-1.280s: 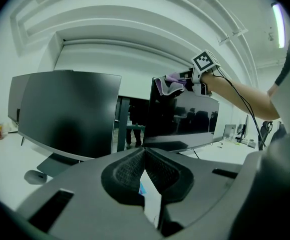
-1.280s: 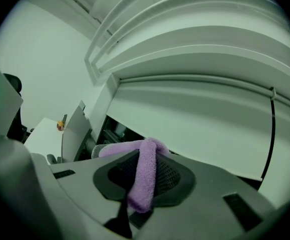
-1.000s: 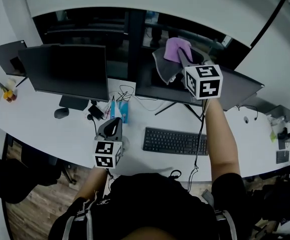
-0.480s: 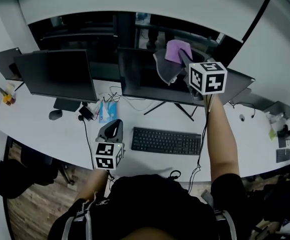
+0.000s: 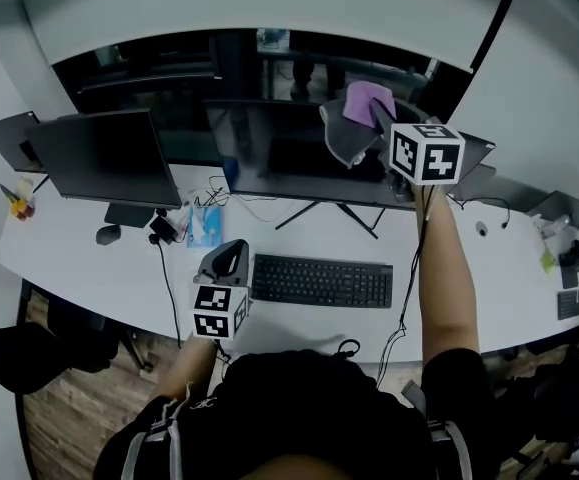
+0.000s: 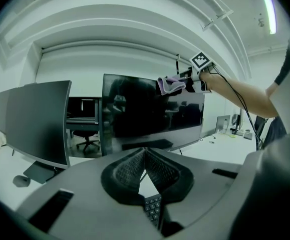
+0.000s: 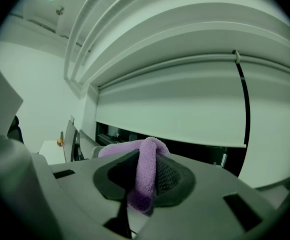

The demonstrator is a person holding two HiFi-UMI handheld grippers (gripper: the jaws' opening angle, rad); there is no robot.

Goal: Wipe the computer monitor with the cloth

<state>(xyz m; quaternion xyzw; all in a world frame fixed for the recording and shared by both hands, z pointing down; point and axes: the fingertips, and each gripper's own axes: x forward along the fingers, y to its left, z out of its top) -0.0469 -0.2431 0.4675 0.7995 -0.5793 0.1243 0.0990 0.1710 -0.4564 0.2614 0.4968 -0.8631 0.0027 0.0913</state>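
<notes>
My right gripper (image 5: pixel 374 116) is raised at the top right corner of the middle monitor (image 5: pixel 279 153) and is shut on a purple and grey cloth (image 5: pixel 354 118). In the right gripper view the purple cloth (image 7: pixel 147 176) is pinched between the jaws. The left gripper view shows the cloth (image 6: pixel 171 84) against the top edge of the dark monitor (image 6: pixel 150 111). My left gripper (image 5: pixel 227 261) hangs low over the desk, left of the keyboard (image 5: pixel 321 281), its jaws shut on nothing (image 6: pixel 143 160).
A second monitor (image 5: pixel 104 158) stands at the left, another screen (image 5: pixel 464 168) at the right behind my right arm. A mouse (image 5: pixel 107 234), a blue packet (image 5: pixel 205 225) and cables lie on the white desk (image 5: pixel 489 288). A phone (image 5: pixel 571 303) rests at the far right.
The view has shifted so the monitors sit further left. My right gripper with the cloth has moved right along the middle monitor's top edge to its right corner. The left gripper stays low.
</notes>
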